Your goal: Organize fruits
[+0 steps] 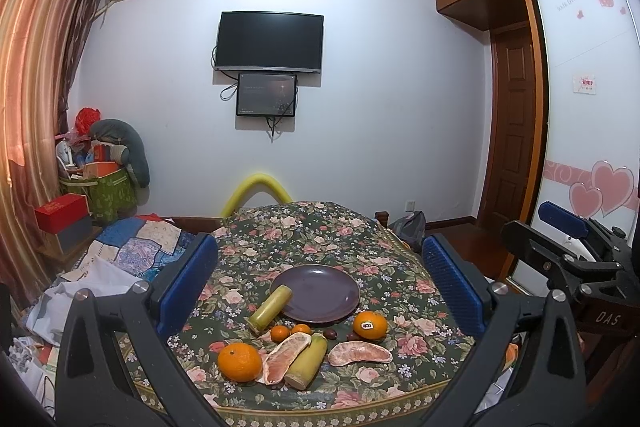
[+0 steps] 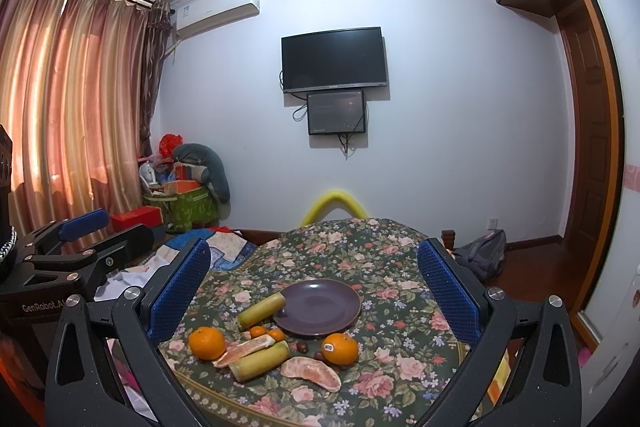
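Both tools hang level over the near desk edge, left tool (image 1: 320, 279) and right tool (image 2: 314, 287) spread wide, holding nothing. Oranges (image 1: 240, 361), pomelo wedges (image 1: 359, 353) and cane pieces (image 1: 270, 308) sit beside the bare purple plate (image 1: 320, 291) on the floral-clothed desk (image 1: 304, 227); TV (image 1: 269, 42) on the far wall.

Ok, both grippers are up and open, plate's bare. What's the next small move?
Probably lower the right gripper toward the stickered orange. It sits alone in front of the empty purple plate, clear of the pomelo pieces and sugarcane, so it looks like the easiest first grasp.
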{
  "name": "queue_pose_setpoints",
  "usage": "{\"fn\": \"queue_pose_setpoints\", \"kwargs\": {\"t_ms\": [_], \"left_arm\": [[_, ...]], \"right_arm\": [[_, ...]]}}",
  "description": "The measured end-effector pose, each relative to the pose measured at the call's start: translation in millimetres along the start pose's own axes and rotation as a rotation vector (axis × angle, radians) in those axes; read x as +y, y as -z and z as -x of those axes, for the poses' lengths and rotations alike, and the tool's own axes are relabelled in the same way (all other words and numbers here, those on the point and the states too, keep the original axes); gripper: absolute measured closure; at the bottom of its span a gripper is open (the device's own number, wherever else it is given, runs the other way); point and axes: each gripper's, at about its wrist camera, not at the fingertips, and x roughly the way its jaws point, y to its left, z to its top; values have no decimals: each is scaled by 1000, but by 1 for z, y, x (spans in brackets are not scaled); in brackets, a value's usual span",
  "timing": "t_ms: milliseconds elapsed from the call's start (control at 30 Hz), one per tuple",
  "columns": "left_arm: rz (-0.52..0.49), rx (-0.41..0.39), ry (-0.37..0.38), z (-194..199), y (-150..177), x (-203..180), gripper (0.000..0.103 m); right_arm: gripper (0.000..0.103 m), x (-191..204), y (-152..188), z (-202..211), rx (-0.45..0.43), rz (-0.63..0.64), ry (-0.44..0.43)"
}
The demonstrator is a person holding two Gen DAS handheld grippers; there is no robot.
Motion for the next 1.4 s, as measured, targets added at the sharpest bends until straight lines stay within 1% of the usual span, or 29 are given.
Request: {"fn": "queue_pose_setpoints", "kwargs": {"t_ms": [467,633,800,933,1033,1167,1400], "left_arm": [[-3,2,-4,-3,2,0,0],[-6,4,-7,-4,6,2,0],[-10,28,-15,-13,10,9,0],[-12,67,-51,-28,18,22,0],[-3,111,-62,-44,26,38,0],[-3,163,-103,-66,40,60,0],[27,311,-147,-111,81,99,0]], "right_arm": [[0,1,2,-2,5,0,-1],[0,3,4,-9,20,-2,-1],[0,1,10,-21,52,-7,-4],[0,0,20,-37,101,3,-12],[0,0,31,-53,148,22,5],[0,-2,45,-73,207,43,20],[0,-9,75,-115,344,38,29]]}}
